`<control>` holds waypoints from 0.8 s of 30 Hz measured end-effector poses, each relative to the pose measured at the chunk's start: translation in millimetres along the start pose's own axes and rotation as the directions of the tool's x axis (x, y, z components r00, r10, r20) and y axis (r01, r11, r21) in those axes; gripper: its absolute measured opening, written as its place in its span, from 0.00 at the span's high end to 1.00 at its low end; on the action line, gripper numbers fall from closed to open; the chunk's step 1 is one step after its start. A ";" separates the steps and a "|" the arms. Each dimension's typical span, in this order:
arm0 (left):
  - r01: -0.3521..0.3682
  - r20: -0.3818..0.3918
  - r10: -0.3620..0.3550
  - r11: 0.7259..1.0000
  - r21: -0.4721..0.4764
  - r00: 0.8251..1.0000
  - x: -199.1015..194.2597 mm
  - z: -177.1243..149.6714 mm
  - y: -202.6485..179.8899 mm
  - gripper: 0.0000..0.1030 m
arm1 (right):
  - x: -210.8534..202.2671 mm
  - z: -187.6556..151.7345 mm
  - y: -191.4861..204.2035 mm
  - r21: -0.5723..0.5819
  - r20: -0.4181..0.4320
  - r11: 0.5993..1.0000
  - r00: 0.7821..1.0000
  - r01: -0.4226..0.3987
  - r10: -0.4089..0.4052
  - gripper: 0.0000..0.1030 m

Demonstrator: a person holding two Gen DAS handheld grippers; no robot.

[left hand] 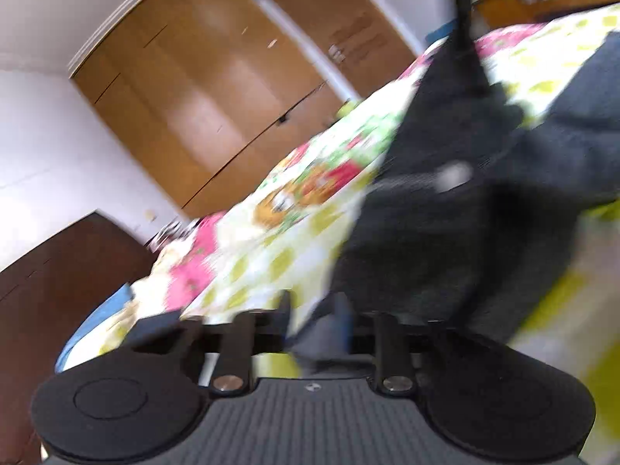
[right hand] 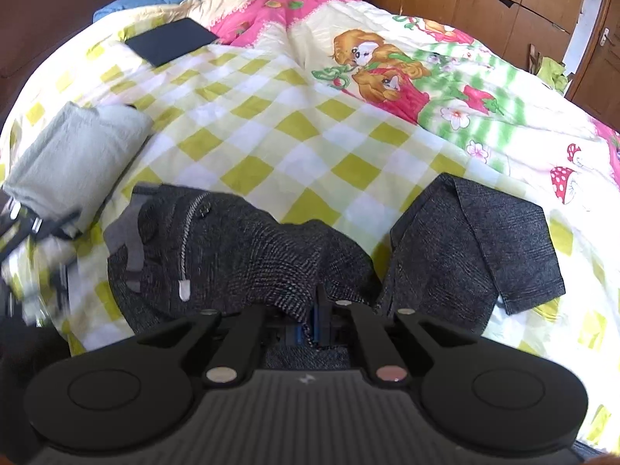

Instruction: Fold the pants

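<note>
Dark grey checked pants (right hand: pixel 232 255) lie crumpled on the chequered bedspread (right hand: pixel 271 124), with the zipper and waist to the left and a leg (right hand: pixel 484 240) folded to the right. My right gripper (right hand: pixel 319 310) is shut on a pinch of the pants' middle, and the cloth tents up to it. The left wrist view is blurred; there the pants (left hand: pixel 445 201) lie ahead and right, drawn up toward the right gripper (left hand: pixel 463 38). My left gripper (left hand: pixel 316 316) has its jaws apart over the bed at the pants' edge. Bedspread shows in the gap, with grey cloth by the right pad.
A folded pale green cloth (right hand: pixel 73 155) lies left of the pants, with the blurred left gripper (right hand: pixel 35 224) beside it. A flat black item (right hand: pixel 170 40) rests near the pillows. A wooden wardrobe (left hand: pixel 201 89) and a dark headboard (left hand: pixel 58 271) border the bed.
</note>
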State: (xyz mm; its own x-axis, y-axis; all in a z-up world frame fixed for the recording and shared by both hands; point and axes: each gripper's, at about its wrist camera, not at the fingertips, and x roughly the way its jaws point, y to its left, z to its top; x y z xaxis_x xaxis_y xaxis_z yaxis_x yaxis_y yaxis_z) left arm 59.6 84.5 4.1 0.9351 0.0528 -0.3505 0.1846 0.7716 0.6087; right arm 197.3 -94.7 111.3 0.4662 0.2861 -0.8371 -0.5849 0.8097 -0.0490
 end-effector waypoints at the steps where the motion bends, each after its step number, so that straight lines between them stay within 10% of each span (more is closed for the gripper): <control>1: 0.016 0.020 -0.016 1.000 0.000 1.000 -3.6 3.2 -12.0 0.39 | -0.9 1.9 -0.7 0.004 0.005 1.000 1.000 0.001 -0.001 0.96; 5: 0.062 0.021 -0.063 0.998 0.005 0.998 8.8 12.0 -57.1 0.34 | -8.0 6.2 -2.3 0.004 0.009 1.000 1.000 0.006 -0.006 0.96; 9: -0.035 -0.011 0.035 0.998 0.046 0.999 29.5 14.7 -75.2 0.34 | -12.0 5.1 -2.9 -0.005 0.014 1.000 1.000 -0.001 0.001 0.96; 15: -0.120 -0.111 0.129 0.989 0.085 0.985 54.0 -7.1 -32.9 0.65 | -12.5 -3.4 -6.1 0.000 0.009 1.000 1.000 -0.019 0.019 0.95; 24: -0.214 -0.102 0.258 0.923 0.321 0.961 88.2 -54.0 -4.5 0.66 | 22.6 -66.9 55.8 -0.101 -0.048 0.995 0.999 -0.021 0.016 0.93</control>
State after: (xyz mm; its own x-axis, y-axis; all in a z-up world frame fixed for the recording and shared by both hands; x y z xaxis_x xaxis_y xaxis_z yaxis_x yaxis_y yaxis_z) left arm 124.9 119.9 -68.0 0.9150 0.3148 -0.2524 0.0678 0.4968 0.8652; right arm 130.8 -77.3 53.2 0.4242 0.2739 -0.8632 -0.6585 0.7476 -0.0864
